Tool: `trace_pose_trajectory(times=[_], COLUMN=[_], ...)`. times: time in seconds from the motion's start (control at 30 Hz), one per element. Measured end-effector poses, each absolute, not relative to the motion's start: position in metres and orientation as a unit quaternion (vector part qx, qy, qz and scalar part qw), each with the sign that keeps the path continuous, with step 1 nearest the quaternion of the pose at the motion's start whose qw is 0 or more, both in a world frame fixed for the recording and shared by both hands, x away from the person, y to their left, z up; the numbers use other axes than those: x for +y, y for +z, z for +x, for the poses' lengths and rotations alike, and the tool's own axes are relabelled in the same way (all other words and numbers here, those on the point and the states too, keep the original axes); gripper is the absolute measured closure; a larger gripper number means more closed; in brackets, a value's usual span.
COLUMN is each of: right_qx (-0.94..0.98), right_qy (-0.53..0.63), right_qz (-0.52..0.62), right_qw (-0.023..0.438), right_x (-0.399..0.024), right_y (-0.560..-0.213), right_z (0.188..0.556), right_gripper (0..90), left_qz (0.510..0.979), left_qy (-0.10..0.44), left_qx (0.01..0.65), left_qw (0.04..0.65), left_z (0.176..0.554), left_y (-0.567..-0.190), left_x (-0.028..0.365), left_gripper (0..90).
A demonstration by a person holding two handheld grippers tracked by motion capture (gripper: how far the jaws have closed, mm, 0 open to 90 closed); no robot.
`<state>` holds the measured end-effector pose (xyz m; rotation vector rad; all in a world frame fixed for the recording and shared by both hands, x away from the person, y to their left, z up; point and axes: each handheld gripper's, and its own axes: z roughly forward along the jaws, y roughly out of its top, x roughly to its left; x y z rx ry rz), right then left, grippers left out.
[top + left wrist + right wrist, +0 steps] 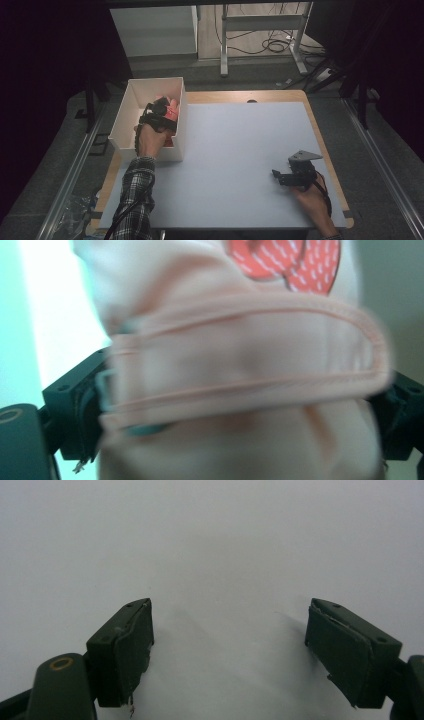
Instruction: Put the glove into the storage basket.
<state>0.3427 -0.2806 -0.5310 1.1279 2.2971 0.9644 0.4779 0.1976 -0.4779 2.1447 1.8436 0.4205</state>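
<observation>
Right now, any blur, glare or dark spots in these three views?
High view: room edges near black, light falls on the table and white bin. Left gripper view: pink cloth too close, soft and blurred, bright washout at left. Right gripper view: sharp, soft shadows beside the right hand-held gripper, its jaws apart.

So we've got a pale grey mat (235,150) covering most of a wooden tabletop (320,135), with the wood peeking out along the far and right edges. Behind the table we see a white metal desk frame (260,30) with black cables (277,45) piled on the floor under it. A white panel (152,30) stands off to its left. Crinkly clear plastic (75,212) sits down by the near left corner.
</observation>
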Motion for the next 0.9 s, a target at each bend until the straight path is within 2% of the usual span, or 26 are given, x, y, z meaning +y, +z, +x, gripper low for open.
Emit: trace_pose_trajectory(times=[0.9], right_qx=[0.823], right_qy=[0.345], right_qz=[0.404], right_qw=[0.202], right_x=[-0.281], right_y=[-0.531], right_z=[0.343], right_gripper=[19.8], left_qz=[0.745], left_qy=[0.143], left_qx=[0.613], left_qw=[0.221], left_z=[0.451], left_y=[-0.460], left_x=[0.208], left_gripper=[6.1])
